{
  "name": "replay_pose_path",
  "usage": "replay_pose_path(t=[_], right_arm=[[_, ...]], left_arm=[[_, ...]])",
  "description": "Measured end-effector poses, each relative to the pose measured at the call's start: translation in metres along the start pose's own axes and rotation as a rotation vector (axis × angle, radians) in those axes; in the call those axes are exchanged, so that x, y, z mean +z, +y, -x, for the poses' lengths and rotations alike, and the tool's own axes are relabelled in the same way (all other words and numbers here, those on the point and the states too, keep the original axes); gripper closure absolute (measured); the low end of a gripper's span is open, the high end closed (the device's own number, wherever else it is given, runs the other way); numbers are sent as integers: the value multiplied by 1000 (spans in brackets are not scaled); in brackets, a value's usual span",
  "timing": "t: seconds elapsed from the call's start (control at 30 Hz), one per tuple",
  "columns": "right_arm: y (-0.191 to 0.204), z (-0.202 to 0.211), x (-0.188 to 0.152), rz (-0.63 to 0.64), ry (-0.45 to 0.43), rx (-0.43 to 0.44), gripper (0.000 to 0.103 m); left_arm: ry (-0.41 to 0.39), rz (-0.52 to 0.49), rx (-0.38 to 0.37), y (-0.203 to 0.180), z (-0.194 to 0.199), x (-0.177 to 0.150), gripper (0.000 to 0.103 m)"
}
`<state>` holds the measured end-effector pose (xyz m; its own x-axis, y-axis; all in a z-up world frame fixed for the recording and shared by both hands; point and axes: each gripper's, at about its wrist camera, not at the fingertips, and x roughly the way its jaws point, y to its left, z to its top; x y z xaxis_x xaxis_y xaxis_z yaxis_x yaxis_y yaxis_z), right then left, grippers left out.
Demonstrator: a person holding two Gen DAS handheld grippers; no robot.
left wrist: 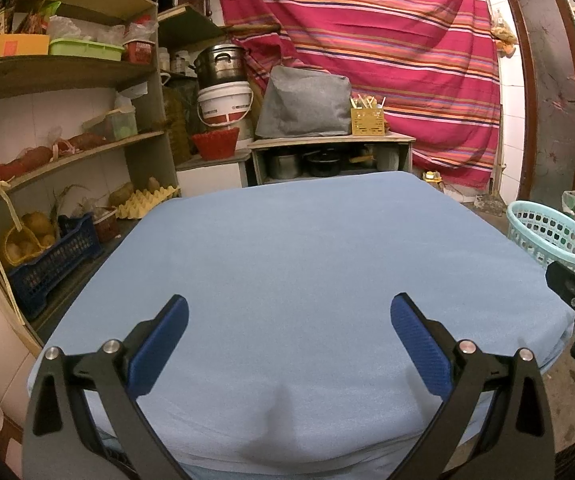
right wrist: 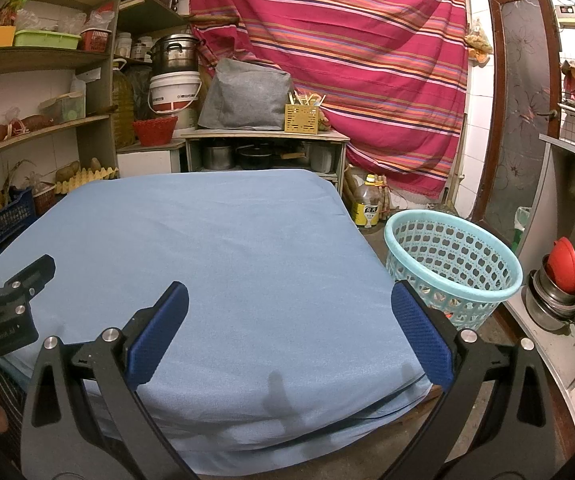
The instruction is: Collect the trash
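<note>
A table under a light blue cloth (left wrist: 307, 260) (right wrist: 223, 248) fills the middle of both views, and no trash shows on it. A pale turquoise perforated basket (right wrist: 453, 264) (left wrist: 549, 236) stands on the floor by the table's right side; small scraps show through its holes near the bottom. My left gripper (left wrist: 289, 314) hovers open over the near edge of the cloth, nothing between its blue pads. My right gripper (right wrist: 289, 302) is open too, its right finger (right wrist: 421, 332) in front of the basket. The left gripper's black body (right wrist: 11, 304) shows at the right wrist view's left edge.
Wooden shelves (left wrist: 59, 68) with boxes, an egg tray and a blue crate (left wrist: 53, 260) line the left. A low cabinet (right wrist: 265, 148) with pots stands behind the table, before a striped red curtain (right wrist: 347, 60). A yellow oil bottle (right wrist: 368, 204) and a counter with stacked pots (right wrist: 555, 296) are on the right.
</note>
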<state>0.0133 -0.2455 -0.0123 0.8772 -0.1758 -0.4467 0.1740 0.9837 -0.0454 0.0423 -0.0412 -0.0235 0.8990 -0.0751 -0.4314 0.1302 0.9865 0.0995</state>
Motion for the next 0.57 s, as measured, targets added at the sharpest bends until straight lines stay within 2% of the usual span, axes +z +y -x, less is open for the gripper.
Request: replay_pose_path(t=[0.57], right_arm=[[2,0,-1,0,0,-2,4]], left_arm=[[-6,-9,-2,4,1,6,4]])
